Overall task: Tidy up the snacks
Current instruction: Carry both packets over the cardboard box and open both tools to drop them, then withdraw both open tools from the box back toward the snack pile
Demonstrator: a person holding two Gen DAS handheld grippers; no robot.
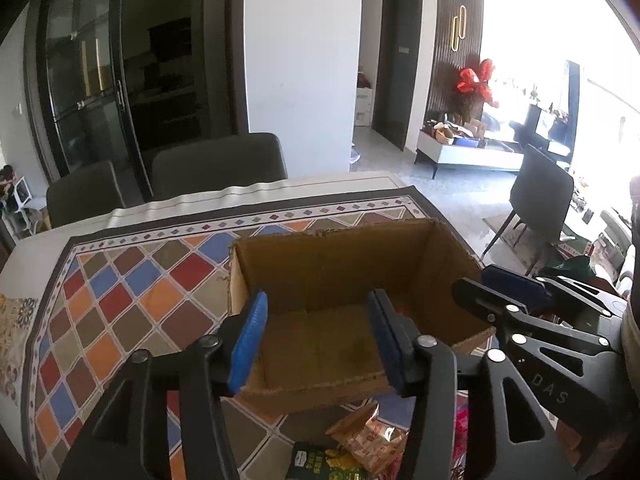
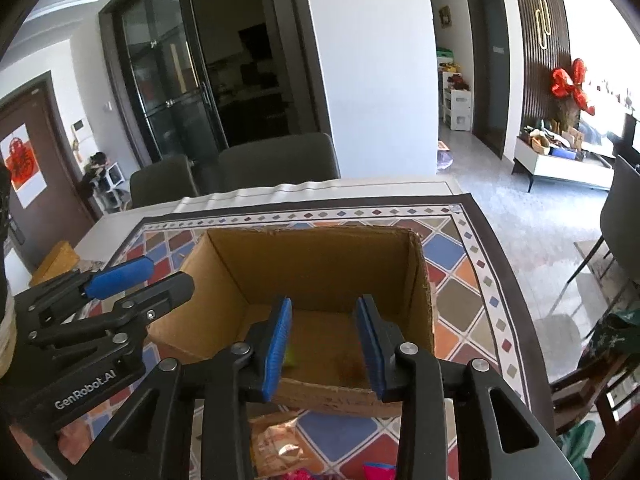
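Both claws hang over the box, and both are parted with nothing between the blue pads. My left claw (image 1: 316, 340) sits above the near edge of the cardboard box (image 1: 344, 264), and my right claw (image 2: 324, 344) is just beside it, also aimed down into the box.

Inside the box I see a small yellow-green bit and a small brown bit on the floor, but I cannot tell what they are. More snacks lie on the colorful tablecloth (image 1: 132, 280), on my side of the box. I can see a tan snack bag (image 1: 368, 436), a dark green packet (image 1: 320, 464), and something pink (image 2: 380, 470) low down.

I think I am between picks right now, with my claws empty. Next I need to pull one claw back toward me, lower it over a bag, and squeeze gently. The bags look soft and crinkly, so they might slip.
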